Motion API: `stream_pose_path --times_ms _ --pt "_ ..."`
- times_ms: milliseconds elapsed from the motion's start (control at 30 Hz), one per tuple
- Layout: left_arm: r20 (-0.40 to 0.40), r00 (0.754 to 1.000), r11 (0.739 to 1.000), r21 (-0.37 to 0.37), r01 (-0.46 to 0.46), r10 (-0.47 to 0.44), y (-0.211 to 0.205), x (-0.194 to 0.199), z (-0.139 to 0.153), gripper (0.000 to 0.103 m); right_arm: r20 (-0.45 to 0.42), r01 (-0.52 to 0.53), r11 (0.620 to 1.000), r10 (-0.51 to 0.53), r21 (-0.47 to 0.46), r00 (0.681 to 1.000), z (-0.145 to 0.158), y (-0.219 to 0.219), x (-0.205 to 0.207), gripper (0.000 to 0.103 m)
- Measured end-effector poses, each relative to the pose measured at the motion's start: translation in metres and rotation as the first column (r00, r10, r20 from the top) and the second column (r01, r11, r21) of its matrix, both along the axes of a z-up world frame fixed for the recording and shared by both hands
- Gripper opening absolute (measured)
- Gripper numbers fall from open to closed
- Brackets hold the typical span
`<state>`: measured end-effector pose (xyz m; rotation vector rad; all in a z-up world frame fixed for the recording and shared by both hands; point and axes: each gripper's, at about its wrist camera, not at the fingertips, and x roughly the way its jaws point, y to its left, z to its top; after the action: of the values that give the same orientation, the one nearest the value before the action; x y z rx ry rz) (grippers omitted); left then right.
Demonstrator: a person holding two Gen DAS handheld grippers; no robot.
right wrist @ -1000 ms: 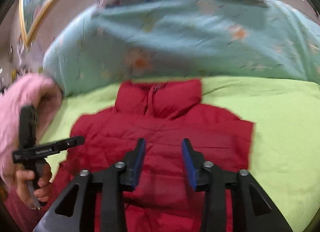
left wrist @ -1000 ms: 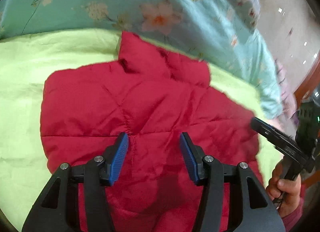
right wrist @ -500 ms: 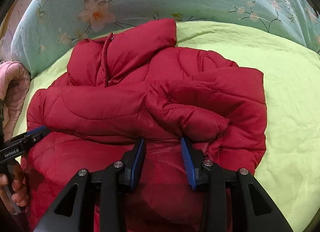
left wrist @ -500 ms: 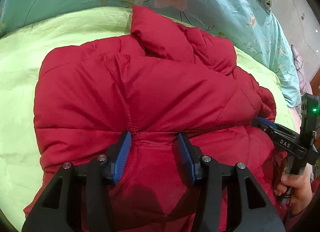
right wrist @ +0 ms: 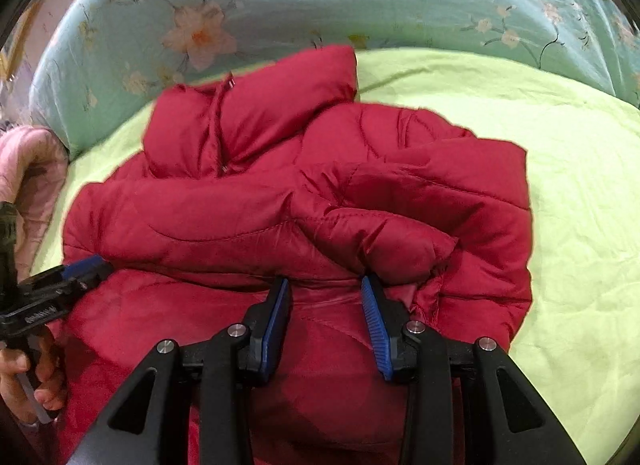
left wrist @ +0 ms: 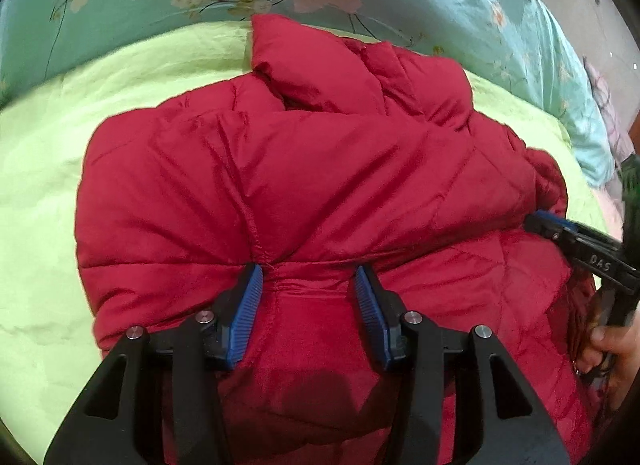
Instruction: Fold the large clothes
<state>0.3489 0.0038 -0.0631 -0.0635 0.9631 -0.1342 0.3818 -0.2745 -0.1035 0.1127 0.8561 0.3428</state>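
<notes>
A red puffer jacket lies on a lime-green sheet, collar toward the pillows, with a sleeve folded across its body. My left gripper is open, its blue pads straddling a bunched seam at the jacket's lower fold. My right gripper is open too, pads resting on the red fabric just below the folded sleeve. Each gripper shows at the edge of the other's view: the right and the left, both touching the jacket's side edges.
A teal floral quilt is heaped along the far side of the bed. A pink garment lies at the left edge of the right wrist view. The green sheet extends to the right of the jacket.
The jacket went from flat to bunched, sleeves folded over the body. Both grippers moved in low onto the fabric; since half a second ago little has shifted.
</notes>
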Motion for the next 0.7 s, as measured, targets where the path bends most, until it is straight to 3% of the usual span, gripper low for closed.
stream_pose_path --times_ms 200,400,567,700 --pt "0.011 1.000 1.000 -0.003 -0.017 0.017 0.011 -0.024 0.020 0.049 0.033 0.043 0.999 -0.043 0.009 0.999 0.025 -0.017 -0.040 0.040" --pt "0.030 0.999 0.999 0.004 -0.036 0.036 0.017 -0.052 0.025 0.052 0.030 0.049 0.998 -0.050 0.030 0.998 0.032 -0.037 -0.069 0.040" --pt "0.002 0.999 0.999 0.016 -0.048 0.048 0.014 -0.044 0.018 0.053 0.029 0.049 0.998 -0.050 0.032 0.998 0.034 -0.033 -0.070 0.041" --pt "-0.019 0.998 0.998 0.034 -0.059 0.060 0.012 -0.036 0.003 0.054 -0.009 0.050 0.998 -0.050 -0.034 0.999 0.016 -0.022 -0.057 0.040"
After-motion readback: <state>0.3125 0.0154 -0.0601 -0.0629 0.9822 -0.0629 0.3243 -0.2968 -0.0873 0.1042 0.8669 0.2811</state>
